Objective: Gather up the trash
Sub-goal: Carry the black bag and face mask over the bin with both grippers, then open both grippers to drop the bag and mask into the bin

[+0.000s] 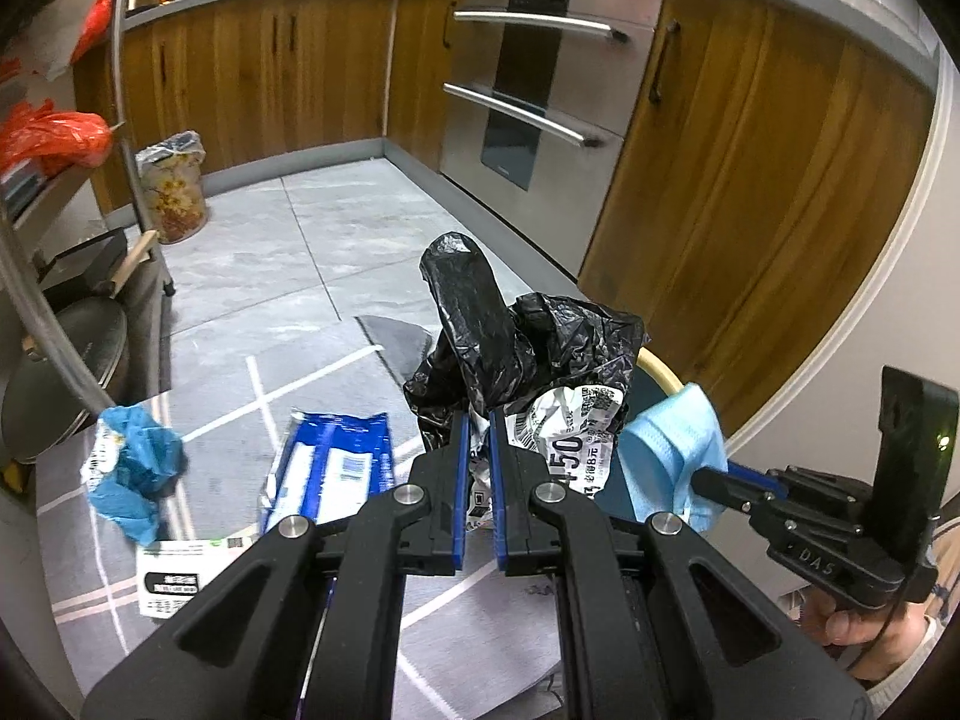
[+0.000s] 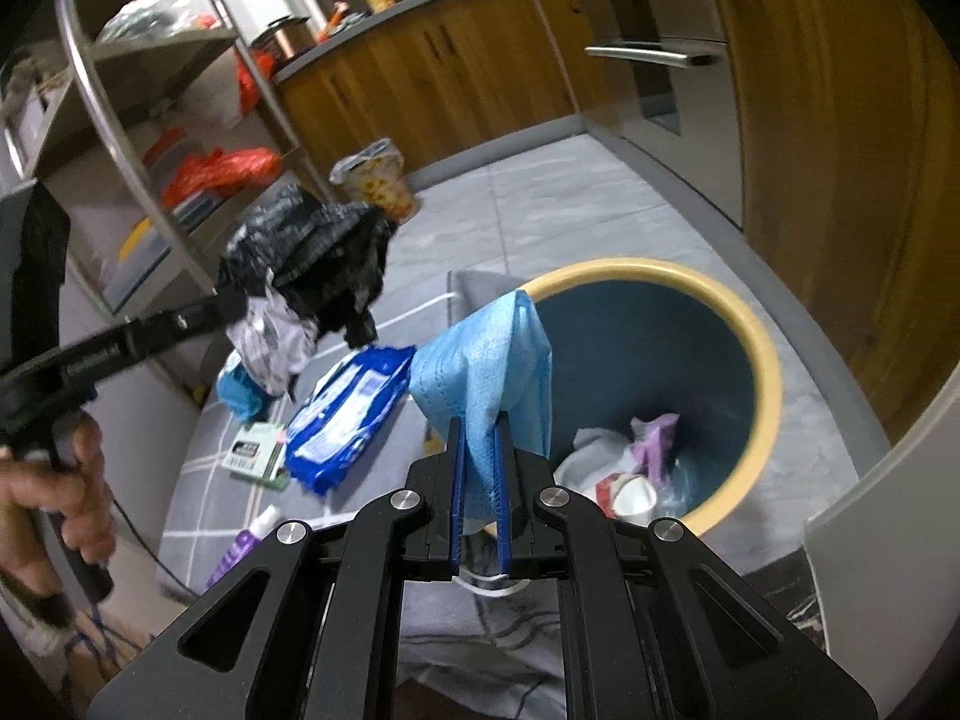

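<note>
Both tongs [image 1: 478, 420] [image 2: 480, 426] clamped on trash [image 1: 558, 420]

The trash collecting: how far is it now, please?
Done: some trash already lies in the bin. In hand: the left gripper holds a black bag with crumpled paper; the right gripper holds a blue mask near the bin. Left: the blue packet, small box and blue wrapper on the mat.
</note>
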